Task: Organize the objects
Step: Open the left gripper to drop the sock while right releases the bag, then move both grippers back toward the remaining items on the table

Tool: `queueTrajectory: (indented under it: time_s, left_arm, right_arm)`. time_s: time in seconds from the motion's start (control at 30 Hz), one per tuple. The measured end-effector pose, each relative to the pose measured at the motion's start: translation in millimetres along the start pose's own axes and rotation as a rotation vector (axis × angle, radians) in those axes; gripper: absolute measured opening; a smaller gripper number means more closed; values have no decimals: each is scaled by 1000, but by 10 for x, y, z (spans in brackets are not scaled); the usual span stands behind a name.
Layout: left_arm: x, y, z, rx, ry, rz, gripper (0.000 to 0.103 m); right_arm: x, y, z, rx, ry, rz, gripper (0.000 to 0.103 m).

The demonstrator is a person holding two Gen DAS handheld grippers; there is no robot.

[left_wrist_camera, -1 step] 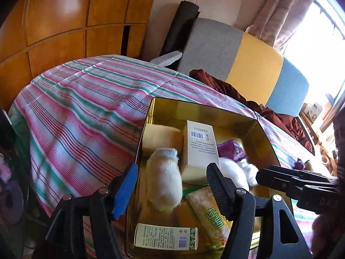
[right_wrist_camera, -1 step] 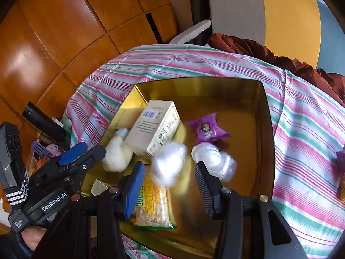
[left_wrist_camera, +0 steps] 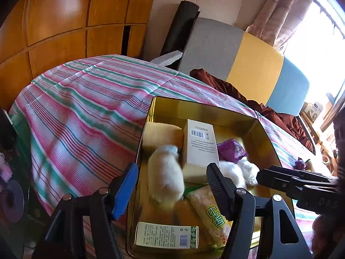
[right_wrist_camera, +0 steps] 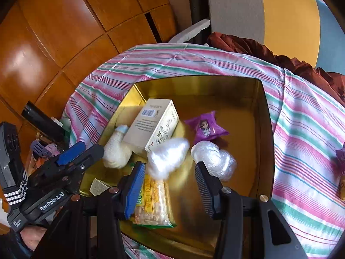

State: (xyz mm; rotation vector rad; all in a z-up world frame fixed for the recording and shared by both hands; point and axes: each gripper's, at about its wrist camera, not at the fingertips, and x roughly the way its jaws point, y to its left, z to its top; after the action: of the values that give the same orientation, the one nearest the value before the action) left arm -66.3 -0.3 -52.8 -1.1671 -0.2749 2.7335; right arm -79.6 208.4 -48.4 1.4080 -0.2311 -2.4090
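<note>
Low in the left wrist frame, the left tool (left_wrist_camera: 172,191) hangs over the near end of a gold tin (left_wrist_camera: 148,116), its fingers spread wide and pinching nothing. Between them shows a blurred cream sock (left_wrist_camera: 165,176), lying beside a white box (left_wrist_camera: 199,145) that sits at the frame's centre. A green-edged box (left_wrist_camera: 166,235) lies along the tin's bottom edge, and a snack pack (left_wrist_camera: 210,211) lies just right of it, partly behind the right finger. At centre right a purple packet (left_wrist_camera: 231,150) lies past the white box.

Across the lower middle of the right wrist frame, the right tool (right_wrist_camera: 169,185) is likewise spread and holds nothing. A blurred white tuft (right_wrist_camera: 167,158) shows just above the gap between its fingers; whether it touches the tin floor cannot be told. A clear plastic wad (right_wrist_camera: 212,158) sits right of the tuft, close to the right finger. The purple packet (right_wrist_camera: 206,127) lies above the wad, apart from the white box (right_wrist_camera: 153,127) on its left. The snack pack (right_wrist_camera: 151,200) lies at the bottom centre, beside the blue finger pad (right_wrist_camera: 134,191). The sock (right_wrist_camera: 116,151) is at centre left, with the left tool (right_wrist_camera: 75,157) in front of it.

The tin (right_wrist_camera: 268,129) rests on a striped cloth (left_wrist_camera: 86,108) covering the tabletop.
</note>
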Motion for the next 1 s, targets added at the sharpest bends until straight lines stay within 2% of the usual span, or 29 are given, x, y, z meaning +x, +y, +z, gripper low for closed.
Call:
queueTrajectory:
  time_s: [0.23,0.33,0.43,0.5,0.8,1.0]
  left_arm:
    - [-109,8,-31,4,-14,17,67]
    - [-158,7,-25,5,-21,30,67]
    - [-230,-18,-37,17,-32,47,67]
    - [-279,-34,-40,25,-45,58,70]
    - [-445,-161,-36,61,-79,58,76]
    - [-500,-300,-65,101,-88,48,76]
  right_arm:
    - [35,1,-130,1,5,-54,57]
    - [-37,47,-174,-23,-29,-112,62]
    - [-143,100,-217,-53,-81,-184,71]
    - [-220,129,-250,-67,-116,-217,74]
    - [-440,168,-318,-100,-201,-338,78]
    - [-551,144,-361,-122,-234,-393,79]
